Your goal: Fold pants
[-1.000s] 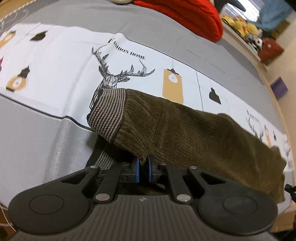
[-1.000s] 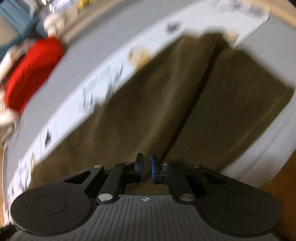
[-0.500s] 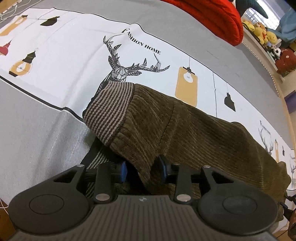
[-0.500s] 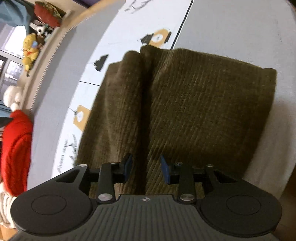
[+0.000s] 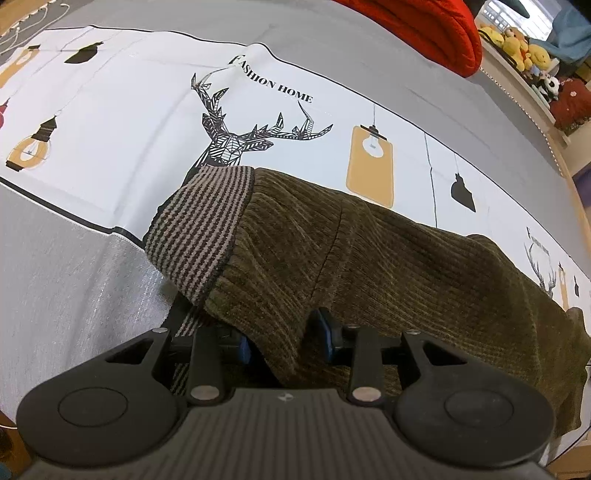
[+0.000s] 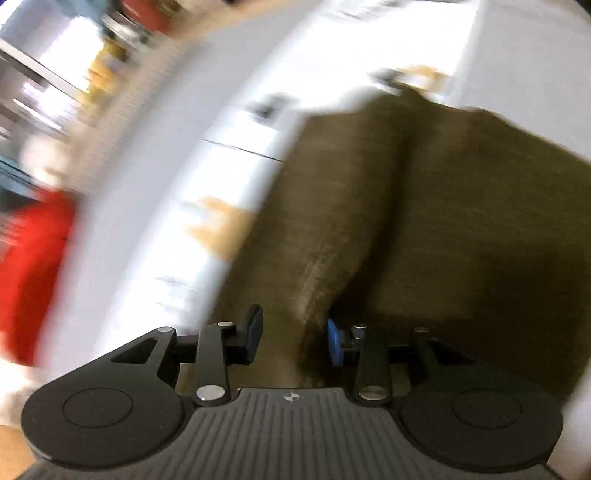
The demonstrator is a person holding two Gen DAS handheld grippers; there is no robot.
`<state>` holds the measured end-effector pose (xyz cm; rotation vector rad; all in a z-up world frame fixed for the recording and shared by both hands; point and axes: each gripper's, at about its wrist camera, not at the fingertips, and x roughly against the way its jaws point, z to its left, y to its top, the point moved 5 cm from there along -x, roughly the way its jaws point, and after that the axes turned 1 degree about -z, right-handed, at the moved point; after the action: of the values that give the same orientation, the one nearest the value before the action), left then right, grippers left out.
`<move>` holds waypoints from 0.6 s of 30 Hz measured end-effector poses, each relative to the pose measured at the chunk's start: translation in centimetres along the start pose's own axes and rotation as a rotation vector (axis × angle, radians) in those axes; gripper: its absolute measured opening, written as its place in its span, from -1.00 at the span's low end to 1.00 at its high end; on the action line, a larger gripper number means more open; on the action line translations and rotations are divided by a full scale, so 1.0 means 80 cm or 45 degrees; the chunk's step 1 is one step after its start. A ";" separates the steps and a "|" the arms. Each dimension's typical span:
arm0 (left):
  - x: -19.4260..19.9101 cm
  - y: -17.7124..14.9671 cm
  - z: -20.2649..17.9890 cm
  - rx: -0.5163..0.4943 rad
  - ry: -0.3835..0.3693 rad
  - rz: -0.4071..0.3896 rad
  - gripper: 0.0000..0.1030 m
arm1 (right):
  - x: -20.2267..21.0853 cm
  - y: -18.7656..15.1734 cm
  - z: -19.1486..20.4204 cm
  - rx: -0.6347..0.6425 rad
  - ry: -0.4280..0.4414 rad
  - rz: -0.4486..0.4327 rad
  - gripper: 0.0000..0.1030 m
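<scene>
The olive corduroy pants [image 5: 388,266] lie folded on a printed bedspread [image 5: 122,122], striped waistband [image 5: 203,229] at the left end. Both the left gripper [image 5: 282,339] and right gripper [image 6: 293,336] stand partly open, fabric loose between their blue pads. A red knit [image 5: 424,29] and plush toys [image 5: 517,44] sit well beyond the pants

The ribbed corduroy pants [image 5: 388,266] are dark olive green, their knitted waistband [image 5: 203,229] striped in thin black and taupe bands. Under them the printed cloth cover [image 5: 110,122] is grey with a broad white band, bearing a black geometric deer head [image 5: 236,136], black "FASHION HOME" lettering, and hanging lamps in mustard yellow and black. A bright red knitted garment [image 5: 428,26] lies at the far edge. Yellow plush toys [image 5: 517,48] sit beyond. Both black tongs carry blue pads [image 6: 334,341].
</scene>
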<state>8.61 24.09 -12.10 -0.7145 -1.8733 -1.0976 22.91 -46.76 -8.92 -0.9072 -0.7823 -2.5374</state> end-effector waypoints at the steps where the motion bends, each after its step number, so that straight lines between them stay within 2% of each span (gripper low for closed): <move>1: -0.001 0.000 0.000 -0.001 -0.001 0.001 -0.25 | 0.011 0.005 0.019 0.042 0.127 -0.044 -0.25; 2: -0.001 0.001 0.001 -0.002 -0.003 0.003 -0.25 | 0.022 0.007 0.034 0.108 0.194 -0.101 -0.27; 3: -0.002 0.002 0.001 -0.003 -0.006 0.004 -0.24 | 0.031 0.007 0.042 0.158 0.213 -0.154 -0.28; 5: -0.002 0.002 0.001 -0.003 -0.009 0.005 -0.24 | 0.022 0.004 0.032 0.165 0.099 -0.126 -0.26; 6: -0.003 0.003 0.000 -0.002 -0.008 0.005 -0.24 | 0.011 0.001 0.018 0.137 -0.013 -0.079 -0.26; 8: -0.004 0.003 -0.001 -0.005 -0.007 0.007 -0.23 | -0.003 -0.006 -0.005 0.072 -0.134 0.004 -0.26; 12: -0.005 0.004 -0.007 -0.033 -0.006 0.007 -0.16 | -0.014 -0.012 -0.007 0.047 -0.110 0.064 -0.26; 15: -0.006 0.004 -0.007 -0.033 -0.003 0.011 -0.16 | -0.016 -0.009 -0.003 0.010 -0.039 0.052 -0.26; 18: -0.006 0.004 -0.008 -0.036 -0.002 0.011 -0.16 | -0.040 -0.005 -0.003 -0.081 -0.019 0.038 -0.25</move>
<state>9.30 23.66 -12.24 -0.7394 -1.8576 -1.1200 24.96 -46.22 -11.31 -0.9516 -0.6909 -2.5452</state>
